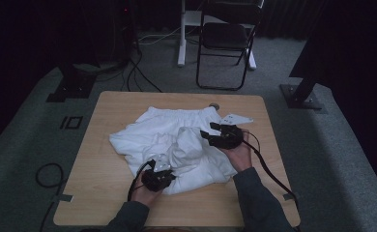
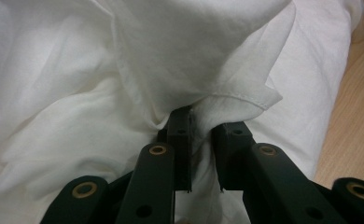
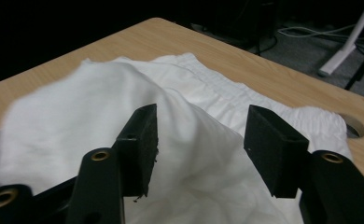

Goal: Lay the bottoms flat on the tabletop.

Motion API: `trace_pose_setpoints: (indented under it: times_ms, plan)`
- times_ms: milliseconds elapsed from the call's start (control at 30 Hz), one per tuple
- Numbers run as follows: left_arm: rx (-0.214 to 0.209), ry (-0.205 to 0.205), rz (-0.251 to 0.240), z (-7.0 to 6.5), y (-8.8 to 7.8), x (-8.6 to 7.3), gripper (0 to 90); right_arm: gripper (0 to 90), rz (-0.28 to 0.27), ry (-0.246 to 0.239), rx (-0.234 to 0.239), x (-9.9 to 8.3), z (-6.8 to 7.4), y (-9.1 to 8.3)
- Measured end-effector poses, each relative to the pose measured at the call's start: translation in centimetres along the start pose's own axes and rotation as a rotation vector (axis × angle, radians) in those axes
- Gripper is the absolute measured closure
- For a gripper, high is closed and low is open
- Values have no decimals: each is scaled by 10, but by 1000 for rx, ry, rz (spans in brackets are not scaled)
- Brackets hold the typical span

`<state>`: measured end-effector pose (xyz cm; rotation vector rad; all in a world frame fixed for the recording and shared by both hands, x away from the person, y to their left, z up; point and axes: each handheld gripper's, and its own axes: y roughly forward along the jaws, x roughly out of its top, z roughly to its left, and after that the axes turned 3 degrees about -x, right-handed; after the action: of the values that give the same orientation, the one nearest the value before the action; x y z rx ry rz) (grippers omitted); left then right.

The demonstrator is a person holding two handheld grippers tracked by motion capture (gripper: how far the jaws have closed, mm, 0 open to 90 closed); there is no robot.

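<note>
Keep your left tool (image 2: pixel 196 140) pinched on the white garment's (image 1: pixel 177 140) hem while your right tool (image 3: pixel 199 149), jaws wide, closes over the raised fold.

One white garment (image 1: pixel 177 145) with an elastic waistband lies crumpled on one wooden table (image 1: pixel 104 164). Two black grippers are at it, the left gripper (image 1: pixel 158 170) and the right gripper (image 1: pixel 214 134), each held in one hand, so two hands in all. On the carpet behind stands one black folding chair (image 1: pixel 225 38), and one white stand leg (image 1: pixel 181 34) rises beside it.
</note>
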<state>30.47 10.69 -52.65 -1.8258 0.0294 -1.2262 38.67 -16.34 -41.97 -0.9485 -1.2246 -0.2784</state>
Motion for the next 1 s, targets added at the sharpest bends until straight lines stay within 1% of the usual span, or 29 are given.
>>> trace_pose_setpoints:
  times_ms: [67,133,233,300,333,367,433,467,533,567,600,633,667,733,800,867,1000]
  plan:
    - [2,5,2,0,1,1,787,416,-5,0,29,2,3,-2]
    - [4,3,1,0,1,1,787,400,-6,-8,37,3,6,-2]
    - [11,9,5,-1,2,3,787,354,2,-6,76,1,11,1]
    - [11,9,5,-1,2,3,787,354,10,-10,80,-1,13,2]
    - [17,18,13,-2,3,4,787,339,10,-10,80,-1,13,2]
    - [20,16,11,-3,3,4,786,321,44,-25,96,-5,18,10]
    - [22,18,12,-3,3,5,784,338,83,-37,114,-10,21,18]
    - [24,18,12,-3,3,5,784,380,103,-40,129,-13,23,23]
    - [24,16,10,-3,3,5,784,489,146,-53,185,-19,26,31]
    - [22,14,8,-3,3,5,783,597,162,-57,196,-23,28,36]
    - [18,14,6,-3,3,5,776,735,178,-72,206,-26,29,39]
    - [11,13,4,-3,2,4,766,821,185,-87,204,-29,31,40]
    - [-1,3,-3,-2,0,5,743,878,196,-95,194,-32,33,40]
    - [-26,-18,-22,-1,-6,5,672,893,207,-125,169,-38,37,37]
    - [-32,-30,-46,3,-13,8,639,894,204,-134,160,-43,38,30]
    - [-28,-46,-69,7,-22,12,613,894,205,-142,144,-50,38,19]
    - [-4,-69,-137,16,-40,24,563,894,200,-144,120,-64,37,-5]
